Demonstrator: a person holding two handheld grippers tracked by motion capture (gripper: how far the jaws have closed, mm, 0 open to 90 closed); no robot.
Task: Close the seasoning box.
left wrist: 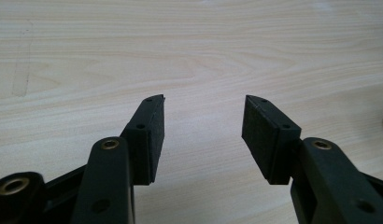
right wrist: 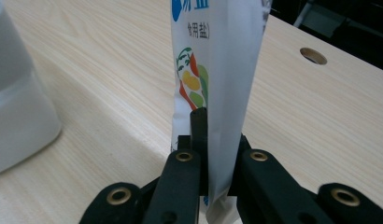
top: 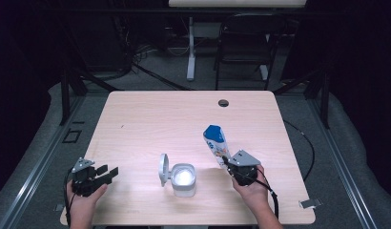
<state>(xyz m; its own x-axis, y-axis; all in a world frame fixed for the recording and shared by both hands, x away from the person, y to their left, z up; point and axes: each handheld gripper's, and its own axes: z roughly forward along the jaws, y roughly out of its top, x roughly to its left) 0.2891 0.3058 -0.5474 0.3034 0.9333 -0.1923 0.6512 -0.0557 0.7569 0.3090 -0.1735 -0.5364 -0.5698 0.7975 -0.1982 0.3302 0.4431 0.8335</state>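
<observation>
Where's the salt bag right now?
In the high view the salt bag is on the table's right half, clamped at its lower end in the right gripper and sticking up, just right of the open white container.

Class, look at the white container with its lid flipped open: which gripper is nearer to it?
Right. The right gripper, shut on a blue-and-white pouch, sits just right of the white container. The left gripper rests open, farther off to its left.

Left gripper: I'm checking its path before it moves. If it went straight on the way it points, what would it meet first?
Probably nothing: the left gripper, jaws open and empty, faces bare table. The open white container sits off to its side.
</observation>
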